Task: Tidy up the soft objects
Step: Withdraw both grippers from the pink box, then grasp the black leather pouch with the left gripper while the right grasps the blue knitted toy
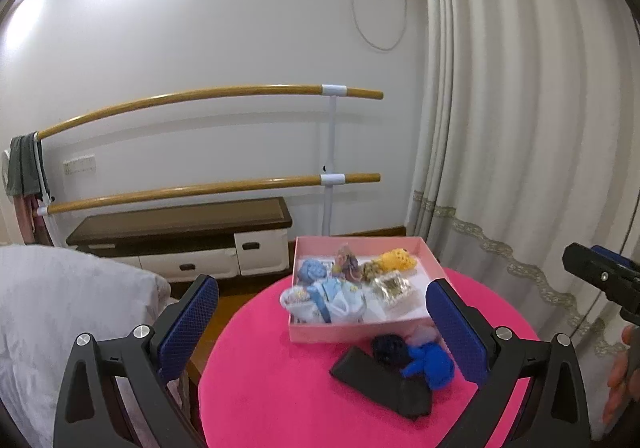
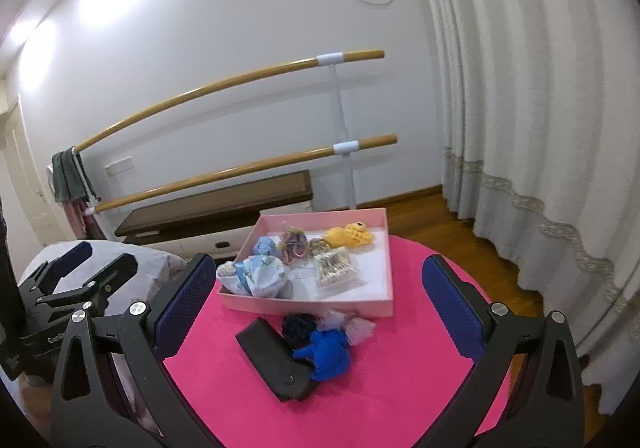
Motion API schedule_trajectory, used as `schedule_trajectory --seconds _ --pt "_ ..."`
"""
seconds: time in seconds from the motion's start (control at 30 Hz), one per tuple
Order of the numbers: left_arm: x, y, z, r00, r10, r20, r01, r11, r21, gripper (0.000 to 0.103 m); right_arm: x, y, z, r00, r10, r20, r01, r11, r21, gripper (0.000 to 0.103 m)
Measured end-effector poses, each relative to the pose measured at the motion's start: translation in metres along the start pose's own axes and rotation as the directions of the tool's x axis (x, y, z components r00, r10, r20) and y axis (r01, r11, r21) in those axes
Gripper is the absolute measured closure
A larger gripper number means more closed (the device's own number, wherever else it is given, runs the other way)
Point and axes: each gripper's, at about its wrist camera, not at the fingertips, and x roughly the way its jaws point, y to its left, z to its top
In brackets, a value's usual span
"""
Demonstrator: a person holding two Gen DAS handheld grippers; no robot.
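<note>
A pink box [image 1: 340,332] [image 2: 308,306] stands on the round pink table [image 1: 272,388] [image 2: 224,380]. It holds several soft things: a yellow knit toy [image 1: 396,260] [image 2: 348,235], a blue knit piece [image 1: 312,271] [image 2: 264,247], a white-blue cloth bundle [image 1: 332,302] [image 2: 264,276]. In front of the box lie a bright blue plush [image 1: 430,366] [image 2: 328,354], a dark pompom [image 1: 388,348] [image 2: 298,326], a pale pink pouch [image 2: 356,326] and a black case [image 1: 380,380] [image 2: 276,364]. My left gripper [image 1: 324,324] and right gripper [image 2: 316,304] are both open and empty, above the table's near side.
The right gripper shows at the right edge of the left wrist view [image 1: 604,280]; the left gripper shows at the left of the right wrist view [image 2: 80,280]. A bed [image 1: 60,308] lies left of the table. A low cabinet [image 1: 188,236], wooden bars [image 1: 208,96] and curtains [image 1: 520,128] stand behind.
</note>
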Motion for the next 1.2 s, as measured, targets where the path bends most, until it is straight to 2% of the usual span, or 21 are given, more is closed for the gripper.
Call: schedule_trajectory --seconds 0.17,0.4,0.63,0.8,0.97,1.2 --pt "-0.024 0.003 -0.019 1.0 0.002 -0.017 -0.002 1.0 -0.01 0.0 -0.013 -0.003 -0.021 1.0 -0.027 -0.005 0.027 1.0 0.012 0.0" --pt "-0.044 0.008 -0.039 0.997 -0.014 -0.07 0.012 0.999 -0.037 0.0 -0.014 -0.007 -0.048 0.998 -0.032 -0.056 0.033 0.999 0.025 0.0" --pt "-0.043 0.007 -0.037 0.994 -0.008 -0.11 0.003 0.999 -0.045 0.0 -0.011 -0.005 -0.052 0.997 -0.034 -0.067 0.035 0.999 0.013 0.0" --pt "-0.024 0.007 -0.044 0.985 -0.02 -0.172 0.01 0.998 -0.06 0.0 0.006 -0.007 -0.06 0.992 -0.041 -0.119 0.043 0.999 0.012 0.0" --pt "0.014 0.01 -0.057 0.955 -0.043 -0.292 0.016 0.996 -0.093 0.0 0.032 -0.012 -0.071 0.981 -0.052 -0.185 0.055 0.998 0.007 0.0" --pt "0.072 0.013 -0.074 0.896 -0.102 -0.431 0.045 0.989 -0.142 0.0 0.077 -0.021 -0.096 0.954 -0.047 -0.295 0.055 0.998 0.021 0.0"
